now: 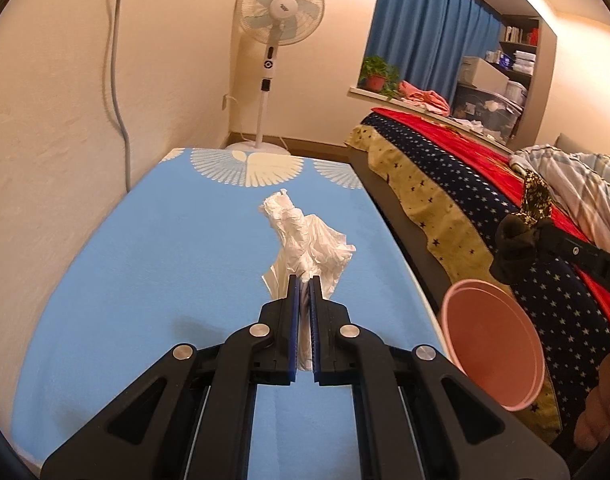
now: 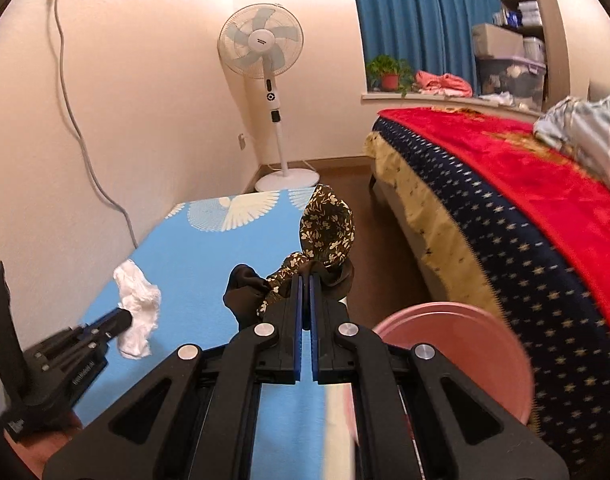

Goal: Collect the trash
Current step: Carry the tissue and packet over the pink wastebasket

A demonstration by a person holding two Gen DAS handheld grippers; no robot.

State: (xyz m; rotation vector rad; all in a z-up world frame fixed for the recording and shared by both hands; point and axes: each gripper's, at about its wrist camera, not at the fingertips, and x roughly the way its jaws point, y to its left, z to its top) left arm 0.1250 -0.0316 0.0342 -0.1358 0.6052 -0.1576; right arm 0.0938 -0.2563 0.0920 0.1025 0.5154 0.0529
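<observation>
**A:** What surface lay under the grippers?

**B:** A table covered in a sky-blue cloth with white fan motifs at its far end, pushed against a cream wall. Beyond the jaws, in the corner, stood a white pedestal fan. To the right of the jaws ran a bed with a red blanket over a navy star-print cover, then blue curtains, a potted plant on the sill and cluttered shelves.

**A:** And the jaws?

**B:** The left gripper was clamped narrow on a crumpled white tissue, which stuck out ahead of the fingertips above the cloth. The right gripper was pinched tight on a dark floral-print fabric scrap, bunched just beyond its tips.

**A:** Anything nearby?

**B:** A pink plastic basin sat low to the right of the right jaws, off the table's edge, beside the bed.
</observation>
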